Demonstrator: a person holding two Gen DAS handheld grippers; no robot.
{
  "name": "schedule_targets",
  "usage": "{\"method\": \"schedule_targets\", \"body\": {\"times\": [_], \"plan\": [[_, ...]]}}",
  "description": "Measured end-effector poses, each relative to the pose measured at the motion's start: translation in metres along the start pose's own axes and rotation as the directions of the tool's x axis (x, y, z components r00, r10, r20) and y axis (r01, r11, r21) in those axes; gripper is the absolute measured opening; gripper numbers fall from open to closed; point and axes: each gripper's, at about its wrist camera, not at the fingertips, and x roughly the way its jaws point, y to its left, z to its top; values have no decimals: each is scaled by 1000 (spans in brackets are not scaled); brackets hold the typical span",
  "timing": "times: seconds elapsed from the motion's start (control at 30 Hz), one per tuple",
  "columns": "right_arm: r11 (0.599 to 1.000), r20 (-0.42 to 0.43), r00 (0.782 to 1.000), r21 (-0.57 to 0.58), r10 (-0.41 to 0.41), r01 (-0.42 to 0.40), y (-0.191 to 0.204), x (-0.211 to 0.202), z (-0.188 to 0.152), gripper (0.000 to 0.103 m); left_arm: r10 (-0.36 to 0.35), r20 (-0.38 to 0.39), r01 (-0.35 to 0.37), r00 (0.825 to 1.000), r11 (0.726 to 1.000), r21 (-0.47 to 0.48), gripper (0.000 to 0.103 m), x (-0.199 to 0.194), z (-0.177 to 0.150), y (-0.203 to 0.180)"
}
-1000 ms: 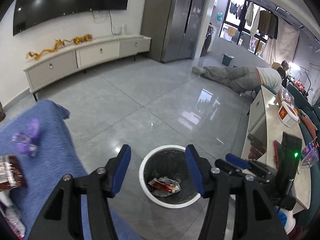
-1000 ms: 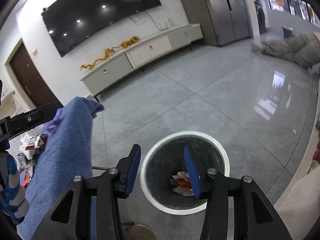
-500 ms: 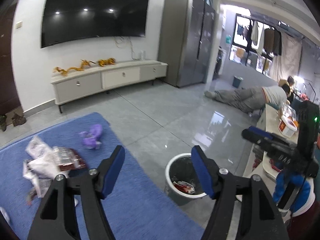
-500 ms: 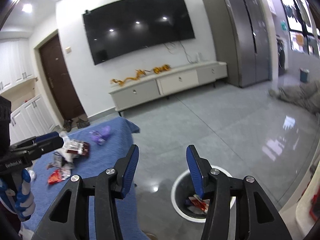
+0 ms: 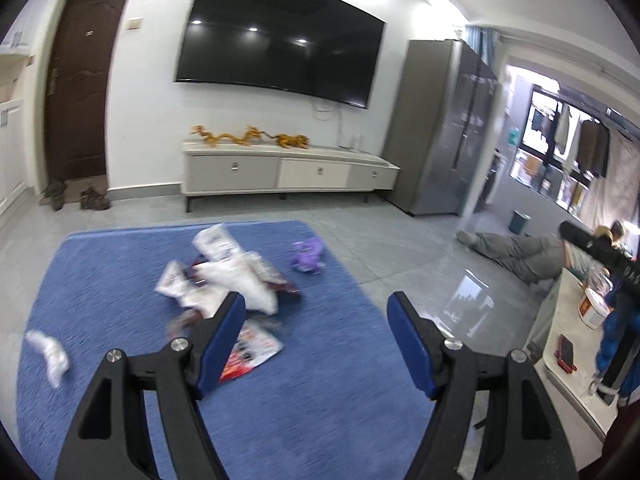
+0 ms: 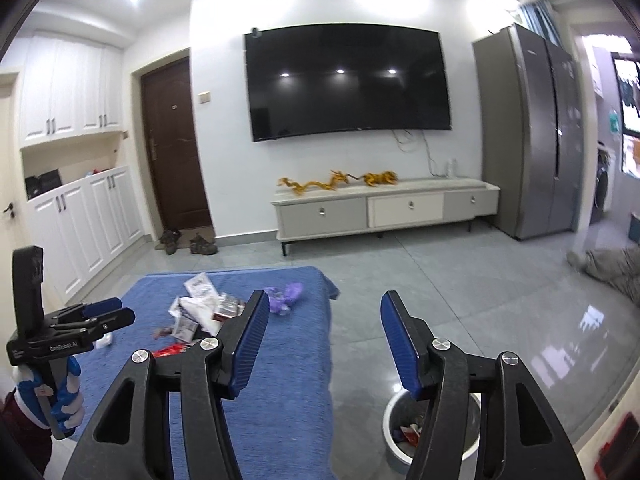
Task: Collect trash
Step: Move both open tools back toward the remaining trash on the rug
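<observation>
A: Left wrist view — the left claw (image 5: 316, 322) is spread and empty. The wrapper pile (image 5: 224, 280) lies on the blue rug (image 5: 320, 400), just ahead and left of its tips.

B: Right wrist view — the right claw (image 6: 324, 326) gapes, empty too. The bin (image 6: 394, 428) sits below its right finger.

A: I'd drop low, straddle one loose wrapper — not the whole heap.

Wrapper pile (image 5: 224, 280) on the blue rug (image 5: 328, 400) is motion-blurred in left wrist view, so labels can't be read; red-white packet (image 5: 248, 350) is partly hidden behind left gripper (image 5: 316, 340) finger. In right wrist view the bin (image 6: 394, 428) is mostly blocked by right gripper (image 6: 324, 344), contents too small to ID. Red item (image 6: 612, 446) is cut off at frame edge.
</observation>
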Motion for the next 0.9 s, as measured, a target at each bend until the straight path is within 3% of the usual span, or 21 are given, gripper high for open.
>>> {"method": "schedule_targets", "body": {"times": [0.33, 0.43, 0.67, 0.9], "plan": [[997, 17, 999, -60, 46, -45, 39, 1, 14, 59, 109, 25, -106, 994, 989, -103, 73, -37, -22, 83], [996, 5, 999, -70, 54, -54, 42, 4, 13, 60, 134, 19, -131, 991, 983, -132, 78, -39, -27, 100], [994, -45, 997, -84, 66, -70, 54, 33, 12, 61, 131, -46, -138, 990, 965, -222, 79, -13, -33, 131], [991, -132, 987, -88, 88, -100, 63, 81, 1, 62, 101, -148, -142, 984, 945, -294, 79, 39, -31, 152]]}}
